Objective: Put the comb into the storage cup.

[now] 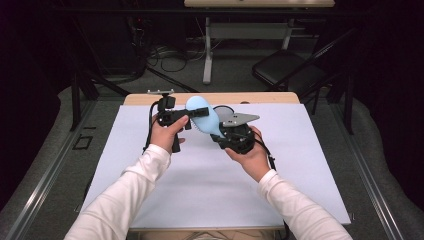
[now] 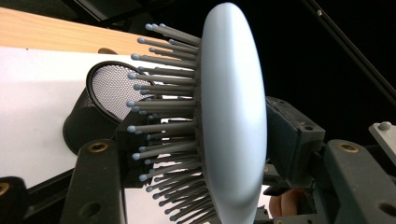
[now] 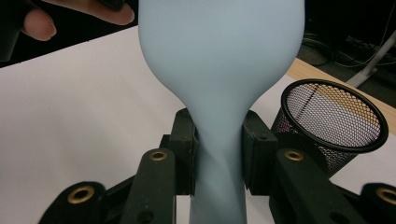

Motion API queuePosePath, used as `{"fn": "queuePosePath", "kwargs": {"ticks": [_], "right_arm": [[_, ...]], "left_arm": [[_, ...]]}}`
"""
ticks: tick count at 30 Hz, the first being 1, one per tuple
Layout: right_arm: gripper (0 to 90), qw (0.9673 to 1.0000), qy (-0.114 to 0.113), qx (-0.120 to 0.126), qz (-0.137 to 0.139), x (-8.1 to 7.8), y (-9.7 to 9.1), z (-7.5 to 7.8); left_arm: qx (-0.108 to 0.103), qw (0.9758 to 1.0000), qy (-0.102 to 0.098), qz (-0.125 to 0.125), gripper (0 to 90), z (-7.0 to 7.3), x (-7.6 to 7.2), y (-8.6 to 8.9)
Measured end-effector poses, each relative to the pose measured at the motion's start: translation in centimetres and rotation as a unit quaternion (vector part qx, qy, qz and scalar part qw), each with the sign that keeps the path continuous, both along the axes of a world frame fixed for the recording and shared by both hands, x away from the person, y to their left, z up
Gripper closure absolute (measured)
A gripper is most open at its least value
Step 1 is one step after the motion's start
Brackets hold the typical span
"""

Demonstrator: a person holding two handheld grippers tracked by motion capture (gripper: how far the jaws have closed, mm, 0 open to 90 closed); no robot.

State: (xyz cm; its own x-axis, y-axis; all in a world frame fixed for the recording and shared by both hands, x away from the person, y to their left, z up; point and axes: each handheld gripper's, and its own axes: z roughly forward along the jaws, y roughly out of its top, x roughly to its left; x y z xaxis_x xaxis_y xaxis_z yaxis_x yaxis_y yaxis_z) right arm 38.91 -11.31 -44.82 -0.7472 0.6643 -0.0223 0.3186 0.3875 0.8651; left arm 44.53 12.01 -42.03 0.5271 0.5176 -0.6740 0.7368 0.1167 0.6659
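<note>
A light blue hairbrush (image 1: pixel 202 117) is held above the white mat (image 1: pixel 200 185) between both hands. My right gripper (image 3: pixel 218 154) is shut on its narrow handle (image 3: pixel 219 177), one pad pressing each side. My left gripper (image 2: pixel 210 154) comes in from the left in the high view and spans the brush head (image 2: pixel 233 116). One of its pads lies against the smooth back and the other meets the grey bristle tips (image 2: pixel 135 156). A black mesh cup (image 3: pixel 334 121) lies tipped on the mat just beyond the brush.
The mat covers a wooden table (image 1: pixel 260 97) whose far edge runs right behind the cup (image 1: pixel 223 108). A black chair (image 1: pixel 287 70) and a table leg (image 1: pixel 207 55) stand on the floor beyond. Bare mat stretches toward the near edge.
</note>
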Motion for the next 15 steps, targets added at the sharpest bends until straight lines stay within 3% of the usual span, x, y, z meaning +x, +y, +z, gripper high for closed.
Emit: {"fn": "queuePosePath", "kwargs": {"ticks": [9, 15], "right_arm": [[69.8, 1.0000, 0.006, 0.005, 0.000, 0.15, -0.10, -0.21], [69.8, 1.0000, 0.009, 0.004, 0.000, 0.12, -0.10, -0.29]], "left_arm": [[-0.021, 0.9998, 0.004, 0.000, 45.6, 0.04, -0.02, 0.03], [-0.021, 0.9997, 0.009, -0.003, 46.9, 0.09, -0.08, 0.02]]}}
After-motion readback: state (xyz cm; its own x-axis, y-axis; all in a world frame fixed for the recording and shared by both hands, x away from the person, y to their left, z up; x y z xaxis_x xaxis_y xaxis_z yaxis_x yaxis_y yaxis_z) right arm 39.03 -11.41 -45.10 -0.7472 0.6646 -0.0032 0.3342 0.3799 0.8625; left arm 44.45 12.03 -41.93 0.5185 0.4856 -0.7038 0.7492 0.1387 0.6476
